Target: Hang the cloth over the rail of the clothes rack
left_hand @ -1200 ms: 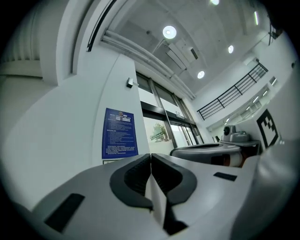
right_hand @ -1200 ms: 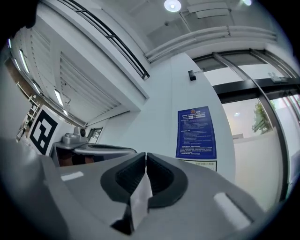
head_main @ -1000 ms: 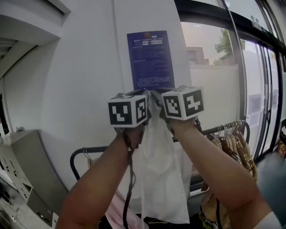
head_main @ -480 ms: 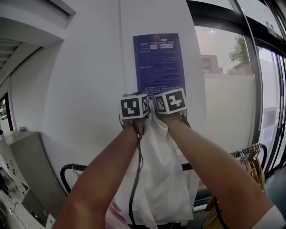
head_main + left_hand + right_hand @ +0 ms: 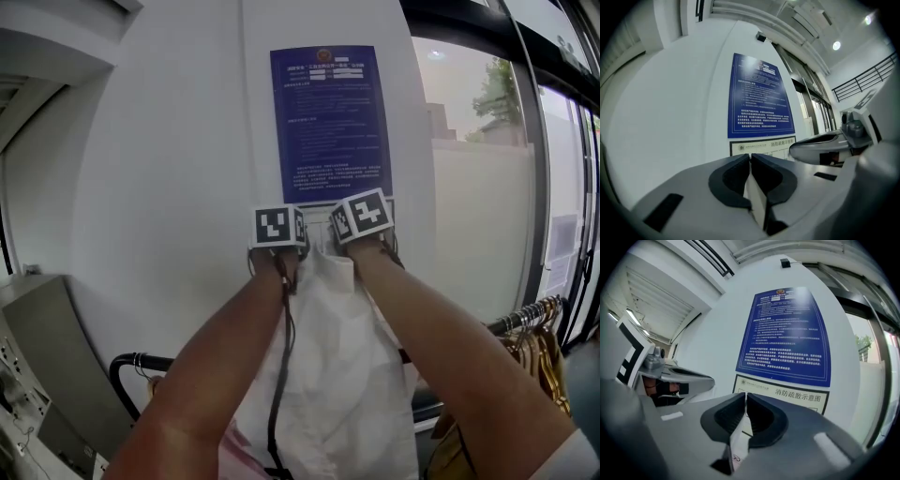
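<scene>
Directly ahead, a white wall [image 5: 169, 187] fills the background, and in front of it the white cloth [image 5: 337, 375] hangs down between the person's forearms, well above the black rail of the clothes rack [image 5: 127, 361], which runs low behind it. On the wall a blue notice [image 5: 330, 112] sits just above the two grippers, held high side by side. The left gripper [image 5: 750, 157] has its fingers closed on the cloth's top edge, and the right gripper [image 5: 746, 397] pinches that edge too.
</scene>
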Demonstrator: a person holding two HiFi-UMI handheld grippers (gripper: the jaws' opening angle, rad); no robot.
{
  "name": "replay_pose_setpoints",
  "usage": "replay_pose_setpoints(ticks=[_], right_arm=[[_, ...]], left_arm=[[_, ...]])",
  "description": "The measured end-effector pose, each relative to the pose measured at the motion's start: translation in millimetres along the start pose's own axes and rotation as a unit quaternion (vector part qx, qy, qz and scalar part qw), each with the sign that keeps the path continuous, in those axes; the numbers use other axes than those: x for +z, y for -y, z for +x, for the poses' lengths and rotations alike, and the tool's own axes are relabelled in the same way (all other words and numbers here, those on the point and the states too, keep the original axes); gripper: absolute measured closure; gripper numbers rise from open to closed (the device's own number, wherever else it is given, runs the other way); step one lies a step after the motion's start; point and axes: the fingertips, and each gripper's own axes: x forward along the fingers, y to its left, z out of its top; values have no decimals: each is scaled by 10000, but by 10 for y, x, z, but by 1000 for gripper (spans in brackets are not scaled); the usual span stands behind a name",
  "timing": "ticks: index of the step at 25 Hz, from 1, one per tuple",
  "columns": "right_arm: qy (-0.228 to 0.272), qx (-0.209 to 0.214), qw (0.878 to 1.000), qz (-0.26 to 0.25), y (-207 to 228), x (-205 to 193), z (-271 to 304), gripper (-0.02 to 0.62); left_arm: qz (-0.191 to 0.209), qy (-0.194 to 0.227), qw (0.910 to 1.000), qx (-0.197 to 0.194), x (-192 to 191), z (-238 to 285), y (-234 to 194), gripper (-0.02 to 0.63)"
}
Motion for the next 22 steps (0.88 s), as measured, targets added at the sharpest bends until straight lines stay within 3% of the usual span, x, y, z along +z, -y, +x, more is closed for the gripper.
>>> replay_pose_setpoints(ticks=[3, 4, 5, 6, 14, 18, 22], right_arm=[[-220, 44, 9997, 47, -47, -118, 63, 566], [-253, 41, 9997, 44, -54, -142, 76, 559], [-266, 34, 9996, 30, -56, -152, 85, 545], [-266, 30, 9996, 16, -57, -155, 91, 542], [-62, 181, 9998, 3, -106, -32, 13, 540], [359, 320, 9973, -548, -380, 323, -396, 540], [804, 436, 9919, -877, -692, 384, -997, 543]], left_arm=[[-54, -208, 9997, -115, -143, 76, 0, 592], [-79, -232, 9995, -189, -170, 98, 14, 549], [-98, -237, 9993, -257, -182, 117, 27, 441], [-104, -229, 9993, -288, -184, 129, 28, 423], [-267, -31, 9986, -445, -28, 16, 0, 416], [-402, 311, 9939, -974, 253, -433, 292, 416], [-56, 642, 9898, -1271, 355, -1085, 664, 416]])
